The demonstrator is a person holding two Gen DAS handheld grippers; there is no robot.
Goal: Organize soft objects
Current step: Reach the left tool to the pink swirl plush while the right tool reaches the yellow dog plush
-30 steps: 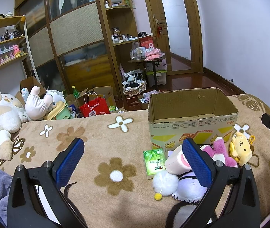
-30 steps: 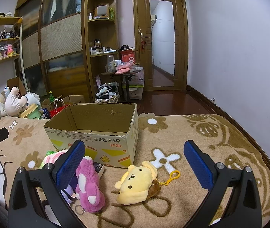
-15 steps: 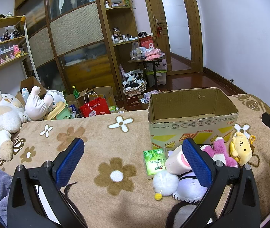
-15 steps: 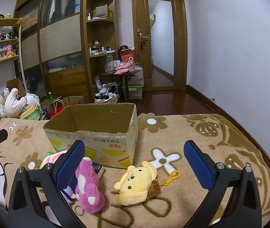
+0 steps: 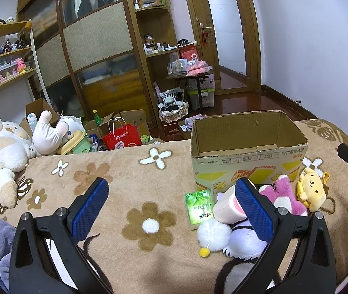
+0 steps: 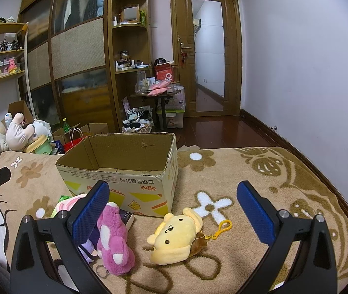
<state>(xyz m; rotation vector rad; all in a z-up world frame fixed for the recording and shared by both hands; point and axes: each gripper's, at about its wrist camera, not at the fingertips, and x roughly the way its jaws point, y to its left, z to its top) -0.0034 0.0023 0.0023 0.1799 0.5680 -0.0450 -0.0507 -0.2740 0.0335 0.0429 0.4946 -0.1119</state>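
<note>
An open cardboard box (image 5: 247,147) (image 6: 125,171) stands on the flowered blanket; it looks empty. In front of it lie a yellow plush dog with a keyring (image 6: 176,235) (image 5: 312,192), a pink plush (image 6: 114,237) (image 5: 284,196), a white and lilac plush (image 5: 242,240) with a white pompom (image 5: 213,235), and a green tissue pack (image 5: 198,205). My left gripper (image 5: 171,208) is open and empty, low over the blanket left of the toys. My right gripper (image 6: 172,210) is open and empty, just above the yellow plush.
Large white plush toys (image 5: 5,147) lie at the blanket's left edge. Beyond the bed are a red paper bag (image 5: 122,138), boxes, shelves and a small table (image 5: 191,78). A dark booklet (image 6: 127,216) lies by the box. The blanket's right side (image 6: 272,171) is bare.
</note>
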